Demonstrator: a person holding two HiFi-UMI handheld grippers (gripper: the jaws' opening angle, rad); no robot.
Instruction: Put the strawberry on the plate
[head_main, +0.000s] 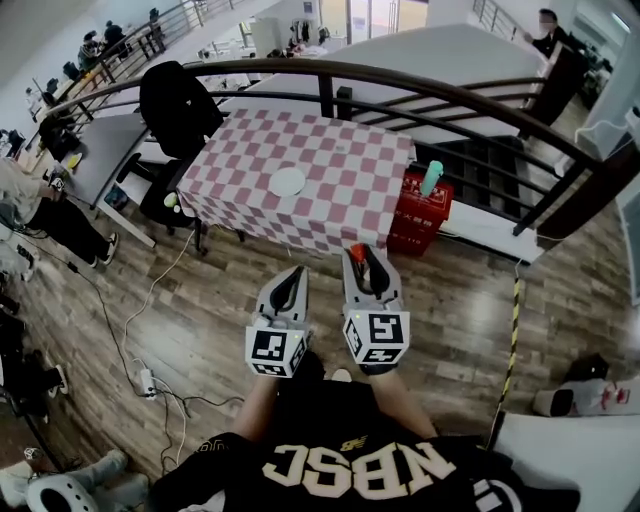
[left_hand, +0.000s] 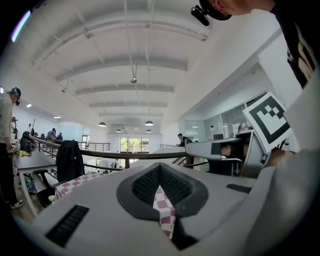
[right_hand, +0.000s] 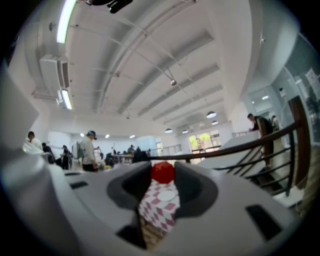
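Observation:
A white plate (head_main: 287, 182) lies in the middle of a table with a red-and-white checked cloth (head_main: 330, 150), some way ahead of me across the wooden floor. My right gripper (head_main: 358, 254) is shut on a small red strawberry (head_main: 356, 251), held at the jaw tips. In the right gripper view the strawberry (right_hand: 162, 172) sits between the tips, with the plate (right_hand: 165, 195) and cloth showing below it. My left gripper (head_main: 294, 272) is beside the right one, shut with nothing in it. Through its narrow gap a strip of cloth (left_hand: 165, 207) shows.
A dark curved railing (head_main: 400, 85) runs behind the table, with stairs beyond. A chair with a black jacket (head_main: 178, 105) stands at the table's left, and a red crate (head_main: 418, 210) with a teal bottle at its right. Cables and a power strip (head_main: 147, 382) lie on the floor at left.

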